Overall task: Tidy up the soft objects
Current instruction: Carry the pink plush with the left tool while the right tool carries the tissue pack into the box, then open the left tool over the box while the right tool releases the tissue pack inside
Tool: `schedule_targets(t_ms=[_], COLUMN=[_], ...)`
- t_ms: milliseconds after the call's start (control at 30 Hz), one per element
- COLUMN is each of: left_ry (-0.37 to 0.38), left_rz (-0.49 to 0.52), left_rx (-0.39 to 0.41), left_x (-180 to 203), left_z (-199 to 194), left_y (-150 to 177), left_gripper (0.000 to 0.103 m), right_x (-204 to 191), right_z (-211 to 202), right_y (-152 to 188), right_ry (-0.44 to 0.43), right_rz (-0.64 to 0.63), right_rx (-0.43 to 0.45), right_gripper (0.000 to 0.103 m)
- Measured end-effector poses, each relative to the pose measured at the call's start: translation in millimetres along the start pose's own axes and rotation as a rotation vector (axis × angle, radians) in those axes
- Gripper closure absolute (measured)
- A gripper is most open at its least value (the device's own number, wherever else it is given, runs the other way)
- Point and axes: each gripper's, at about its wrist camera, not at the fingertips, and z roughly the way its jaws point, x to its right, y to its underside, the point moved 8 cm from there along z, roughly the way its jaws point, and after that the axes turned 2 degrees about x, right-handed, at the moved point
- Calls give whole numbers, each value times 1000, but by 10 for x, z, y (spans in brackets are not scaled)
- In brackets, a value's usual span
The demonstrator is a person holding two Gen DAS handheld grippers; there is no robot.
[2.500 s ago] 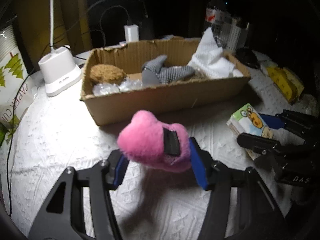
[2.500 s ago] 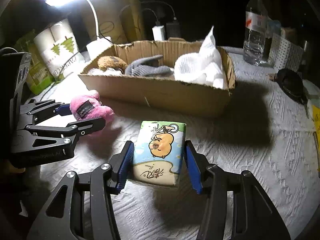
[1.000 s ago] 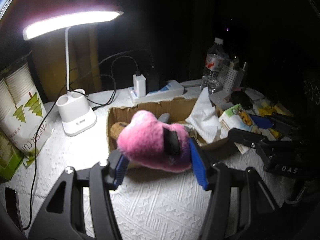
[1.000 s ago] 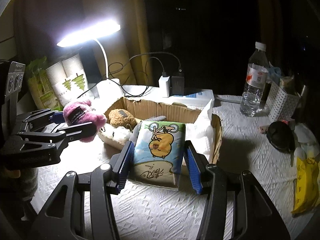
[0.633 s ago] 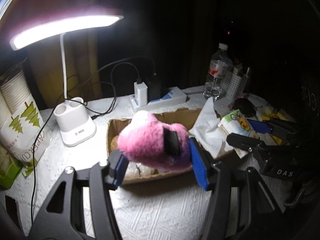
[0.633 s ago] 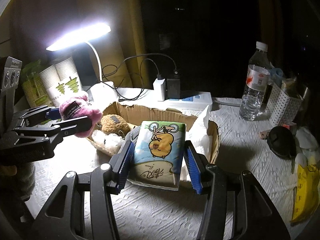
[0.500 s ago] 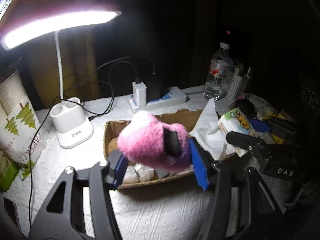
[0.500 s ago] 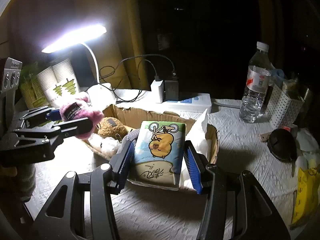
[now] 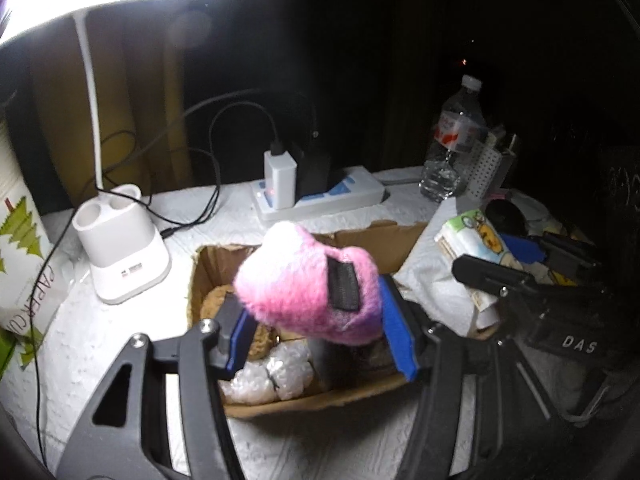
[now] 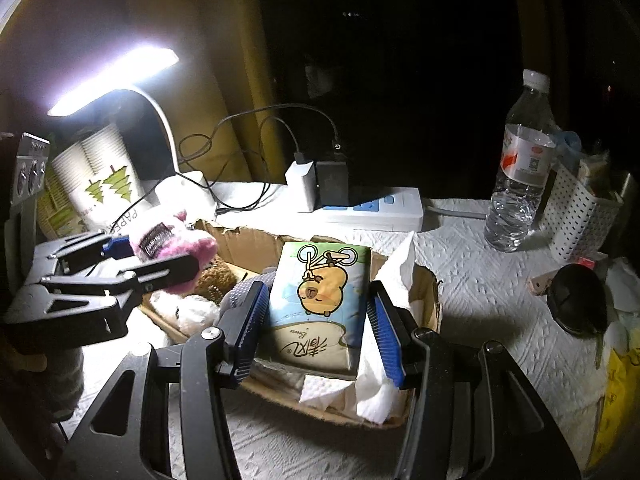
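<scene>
My left gripper [image 9: 320,328] is shut on a pink plush toy [image 9: 308,284] and holds it above the left part of the cardboard box [image 9: 304,400]. It also shows in the right wrist view [image 10: 168,258] with the pink toy [image 10: 172,240]. My right gripper [image 10: 316,332] is shut on a tissue pack with a cartoon capybara [image 10: 320,300], held above the right part of the box [image 10: 428,280]. The box holds a brown plush [image 10: 216,276], a white plush [image 10: 184,312], a grey cloth and white paper towels [image 10: 372,396].
A white desk lamp [image 9: 120,256] stands left of the box, with a paper cup sleeve [image 10: 104,184] beside it. A power strip with chargers [image 10: 360,204] lies behind the box. A water bottle [image 10: 520,172], a white basket [image 10: 580,216] and a black object [image 10: 576,304] are at the right.
Both grippers have lifted their loads off the table and moved forward over the box. The pink toy and the tissue pack now hang above the box's inside.
</scene>
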Motion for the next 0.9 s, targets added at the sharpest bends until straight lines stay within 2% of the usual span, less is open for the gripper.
schedule_targets(t_ms=[467,900], left_ry=[-34,-48], left_rz=[-9,1], left_rx=[-16,-72], left_x=[-148,-162], left_z=[431,679], left_y=[-2,104], left_gripper=[45,44], right_x=[104,187], right_z=[311,646], right_y=[43,207], right_ry=[23,42], right_rz=[29,36], right_rx=[-28,-94], right_gripper=[49,49])
